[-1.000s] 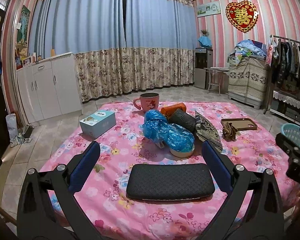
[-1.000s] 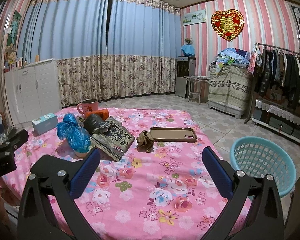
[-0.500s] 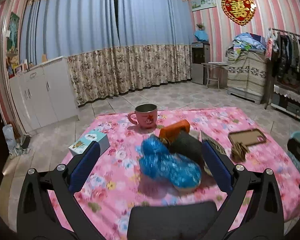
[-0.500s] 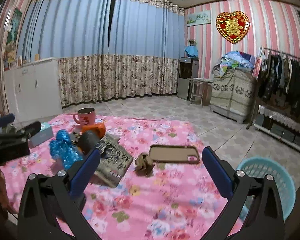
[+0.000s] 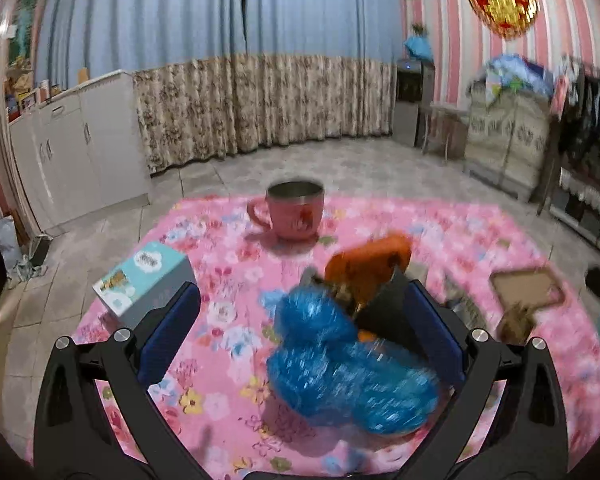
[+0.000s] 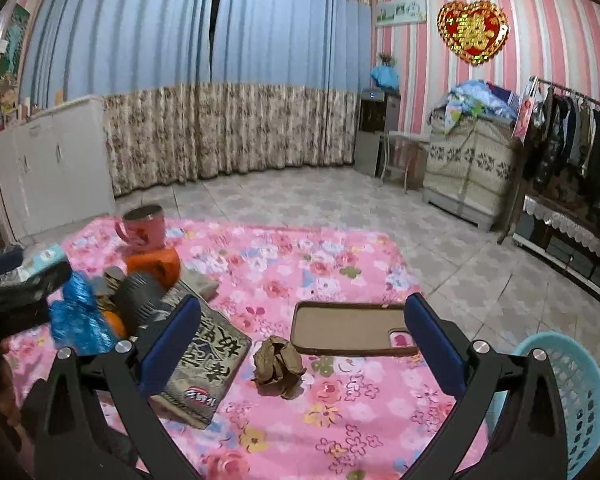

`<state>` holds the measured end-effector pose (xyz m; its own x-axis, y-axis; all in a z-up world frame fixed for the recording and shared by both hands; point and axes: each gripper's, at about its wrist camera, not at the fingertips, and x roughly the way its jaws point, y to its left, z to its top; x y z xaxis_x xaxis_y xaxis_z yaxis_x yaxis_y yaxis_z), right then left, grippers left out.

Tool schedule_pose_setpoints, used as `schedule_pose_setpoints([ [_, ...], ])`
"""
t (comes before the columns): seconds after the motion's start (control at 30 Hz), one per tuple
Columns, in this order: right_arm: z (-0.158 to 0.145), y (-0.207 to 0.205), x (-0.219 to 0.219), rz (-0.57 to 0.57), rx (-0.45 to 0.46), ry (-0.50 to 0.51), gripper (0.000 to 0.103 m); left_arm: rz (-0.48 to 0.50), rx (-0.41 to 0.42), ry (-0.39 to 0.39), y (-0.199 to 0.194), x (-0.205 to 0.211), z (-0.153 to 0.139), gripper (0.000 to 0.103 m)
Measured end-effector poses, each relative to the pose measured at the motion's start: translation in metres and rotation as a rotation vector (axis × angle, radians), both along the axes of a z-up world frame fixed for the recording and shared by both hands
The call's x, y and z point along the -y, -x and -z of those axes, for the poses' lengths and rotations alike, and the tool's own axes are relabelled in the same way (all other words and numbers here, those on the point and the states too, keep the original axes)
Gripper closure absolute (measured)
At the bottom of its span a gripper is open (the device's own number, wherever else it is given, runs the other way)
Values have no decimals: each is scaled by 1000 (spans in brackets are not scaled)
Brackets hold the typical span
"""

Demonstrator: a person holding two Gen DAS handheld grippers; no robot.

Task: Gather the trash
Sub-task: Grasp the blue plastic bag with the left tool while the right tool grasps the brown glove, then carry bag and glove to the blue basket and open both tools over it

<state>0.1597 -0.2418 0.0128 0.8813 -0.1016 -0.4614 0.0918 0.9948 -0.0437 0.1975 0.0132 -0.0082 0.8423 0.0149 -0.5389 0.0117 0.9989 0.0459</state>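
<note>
Teal basket [image 6: 572, 396] sits off the tabletop's [image 6: 300, 264] right edge, contents hidden. Crumpled brown paper [image 6: 278, 365] lies just beside the phone case [image 6: 348, 330]; blue plastic wad [image 5: 340, 364] sits against what's probably an orange pouch [image 5: 370, 268], pink mug [image 5: 296, 210] behind. Left tongs [image 5: 300, 336] and right tongs [image 6: 300, 340] both gape wide, empty.

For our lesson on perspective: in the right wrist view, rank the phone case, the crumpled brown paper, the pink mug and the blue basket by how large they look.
1. Blue basket, though cut off by the frame edge.
2. Phone case.
3. Crumpled brown paper and pink mug look about alike; the mug stands farther from the camera, so its true size is unsure.
</note>
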Motion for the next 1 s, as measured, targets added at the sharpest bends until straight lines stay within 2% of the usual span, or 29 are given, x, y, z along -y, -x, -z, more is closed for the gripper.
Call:
schedule_pose_setpoints([
  [0.17, 36, -20, 5, 31, -86, 5, 4, 34, -79, -4, -11, -3, 21, 5],
  [0.27, 46, -25, 12, 33, -128, -4, 4, 40, -97, -16, -18, -2, 27, 6],
  [0.33, 52, -28, 15, 54, -143, 19, 4, 52, -117, -2, -22, 0, 29, 15],
  [0.37, 55, -30, 16, 67, -158, 33, 4, 58, -130, 1, -23, 1, 30, 23],
  [0.4, 56, -32, 17, 72, -171, 33, 4, 62, -138, 0, -25, 2, 32, 37],
  [0.47, 59, -34, 19, 65, -198, 2, 5, 79, -164, -19, -27, 5, 36, 57],
  [0.57, 60, -34, 17, 43, -213, -13, 9, 73, -165, -5, -26, 2, 34, 67],
  [0.7, 65, -37, 11, 14, -240, -14, 20, 49, -90, 31, -13, -8, 11, 70],
  [0.77, 70, -42, 9, -9, -260, -26, 30, 54, -44, 48, -4, -13, -1, 70],
  [0.87, 74, -45, 4, -42, -281, -41, 38, 51, 21, 36, 7, -15, -15, 70],
  [1.0, 77, -47, -4, -88, -301, -39, 50, 47, 25, 11, 6, -12, -15, 70],
])
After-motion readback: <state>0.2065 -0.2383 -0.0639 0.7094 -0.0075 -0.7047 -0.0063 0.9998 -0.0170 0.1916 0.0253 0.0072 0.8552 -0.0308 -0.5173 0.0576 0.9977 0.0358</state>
